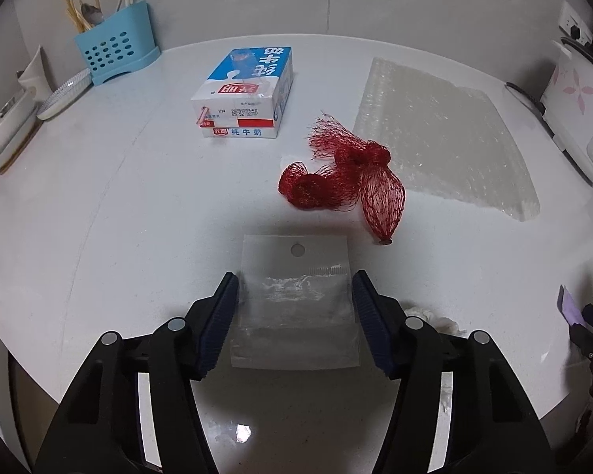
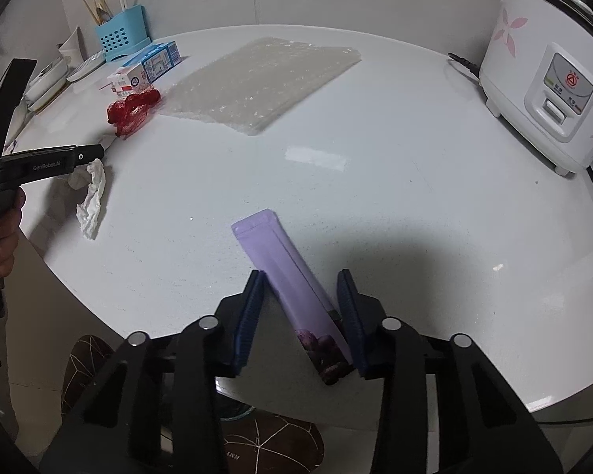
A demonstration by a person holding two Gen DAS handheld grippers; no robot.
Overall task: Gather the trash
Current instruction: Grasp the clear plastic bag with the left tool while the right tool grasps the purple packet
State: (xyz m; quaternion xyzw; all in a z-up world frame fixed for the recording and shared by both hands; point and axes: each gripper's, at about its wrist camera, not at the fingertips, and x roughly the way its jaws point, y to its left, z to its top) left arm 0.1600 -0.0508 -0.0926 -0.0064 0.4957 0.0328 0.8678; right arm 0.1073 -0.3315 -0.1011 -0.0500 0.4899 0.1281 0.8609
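Note:
A clear plastic bag [image 1: 296,300] with a punched hole lies flat near the table's front edge. My left gripper [image 1: 295,276] straddles it, a pad at each side edge, and the bag is not buckled. A purple snack packet [image 2: 284,268] lies slantwise between the jaws of my right gripper [image 2: 301,274], and both pads touch it. A red mesh net [image 1: 344,177] and a milk carton [image 1: 245,94] lie farther back. A crumpled white tissue [image 2: 93,201] sits just beside the left gripper.
A sheet of bubble wrap [image 1: 442,134] covers the back right of the white table [image 2: 375,158]. A rice cooker [image 2: 541,75] stands at the right edge. A blue utensil holder [image 1: 114,51] and dishes [image 1: 63,91] line the back left. A hand [image 2: 0,233] holds the left gripper.

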